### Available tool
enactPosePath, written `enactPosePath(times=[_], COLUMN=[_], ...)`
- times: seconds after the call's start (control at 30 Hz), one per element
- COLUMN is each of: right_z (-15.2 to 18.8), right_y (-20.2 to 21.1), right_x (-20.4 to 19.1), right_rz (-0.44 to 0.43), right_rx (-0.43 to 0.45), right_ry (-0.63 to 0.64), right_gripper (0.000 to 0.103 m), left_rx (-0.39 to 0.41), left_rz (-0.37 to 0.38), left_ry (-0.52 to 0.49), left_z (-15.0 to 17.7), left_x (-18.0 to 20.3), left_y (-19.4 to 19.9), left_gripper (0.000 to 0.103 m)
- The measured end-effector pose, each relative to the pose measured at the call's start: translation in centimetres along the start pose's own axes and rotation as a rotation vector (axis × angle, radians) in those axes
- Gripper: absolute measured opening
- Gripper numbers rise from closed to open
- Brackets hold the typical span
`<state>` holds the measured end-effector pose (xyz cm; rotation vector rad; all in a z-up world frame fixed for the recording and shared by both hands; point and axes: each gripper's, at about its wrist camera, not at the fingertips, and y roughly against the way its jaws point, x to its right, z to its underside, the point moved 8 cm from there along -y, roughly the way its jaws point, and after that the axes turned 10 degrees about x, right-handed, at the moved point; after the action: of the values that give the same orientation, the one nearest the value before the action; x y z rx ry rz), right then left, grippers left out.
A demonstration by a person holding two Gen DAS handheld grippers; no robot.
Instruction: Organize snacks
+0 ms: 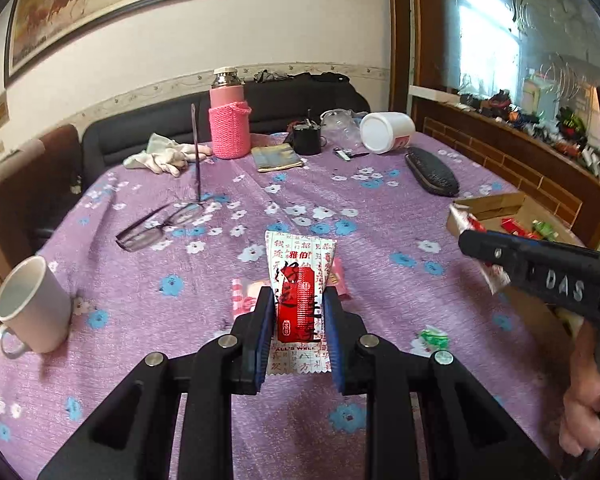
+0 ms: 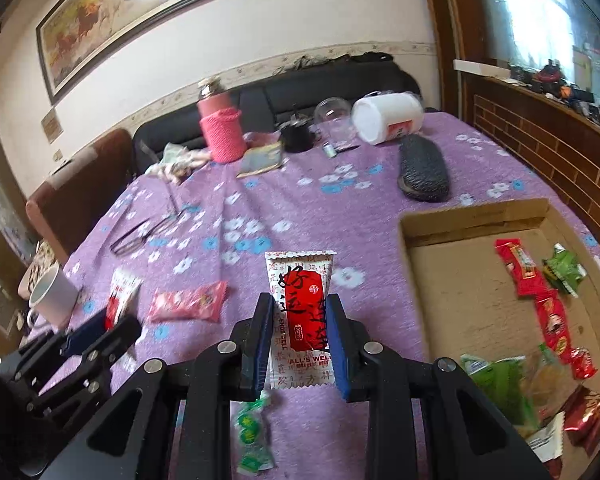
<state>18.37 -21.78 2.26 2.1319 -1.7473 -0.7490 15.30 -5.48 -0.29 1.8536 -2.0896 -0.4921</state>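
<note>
A shallow cardboard box (image 2: 472, 216) is seen at the right side of the table, with its near end cut off by the frame. Red packets (image 2: 520, 272), a green packet (image 2: 562, 272) and further red and green wrappers, blurred and overlapping near the lower corner, are held in it; the far half of its floor is left bare. Across the table a white tub (image 2: 388, 118) is laid on its side, and a white mug (image 1: 32, 304) is stood at the left edge with nothing visible inside it.

Each claw is closed on a snack. The left gripper (image 1: 298, 300) is clamped on a white-and-red sachet (image 1: 300, 264), held upright above the purple flowered tablecloth (image 1: 380, 220). The right gripper (image 2: 300, 308) is pressed on a matching sachet (image 2: 300, 280), held just left of the box.

Loose on the cloth, a pink packet (image 2: 188, 300) and a small green packet (image 2: 252, 432) are left. Open cloth is found in the middle, between the glasses (image 1: 156, 224) and a dark case (image 1: 432, 172). A hand (image 1: 584, 396) is cut off at the right edge of the left view.
</note>
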Motion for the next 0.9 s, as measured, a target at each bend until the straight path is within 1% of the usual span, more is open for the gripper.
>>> enactPosePath(times=[0.07, 0.2, 0.3, 0.43, 0.53, 0.67, 0.8, 0.9], right_z=[-0.6, -1.7, -2.1, -2.5, -2.9, -2.7, -2.2, -1.9], right_y=[0.0, 0.2, 0.2, 0.6, 1.3, 1.8, 1.9, 2.0], right_x=[1.2, 4.7, 7.6, 11.0, 13.8, 17.7, 20.9, 22.3], right_rz=[0.026, 0.074, 0.125, 0.147, 0.192, 0.217, 0.236, 0.243], right_rx=[0.009, 0.001, -0.021, -0.033, -0.016, -0.025, -0.049, -0.07], right_ry=[-0.028, -0.134, -0.192, -0.298, -0.364, -0.477, -0.568, -0.587], right_gripper=[0.028, 0.028, 0.028, 0.028, 0.028, 0.028, 0.027, 0.027], left_rx=[-0.003, -0.014, -0.028, -0.057, -0.088, -0.131, -0.205, -0.24], left_rz=[0.034, 0.123, 0.129, 0.163, 0.211, 0.325, 0.442, 0.468], left_ry=[0.026, 0.075, 0.069, 0.048, 0.044, 0.056, 0.094, 0.069], left_z=[-0.1, -0.3, -0.4, -0.7, -1.3, -2.1, -1.6, -0.7], left_x=[0.1, 0.8, 1.9, 4.4, 7.6, 13.5, 19.5, 22.6], left_y=[0.0, 0.1, 0.0, 0.2, 0.0, -0.3, -1.2, -1.7], left_gripper=[0.023, 0.023, 0.023, 0.023, 0.023, 0.023, 0.023, 0.023])
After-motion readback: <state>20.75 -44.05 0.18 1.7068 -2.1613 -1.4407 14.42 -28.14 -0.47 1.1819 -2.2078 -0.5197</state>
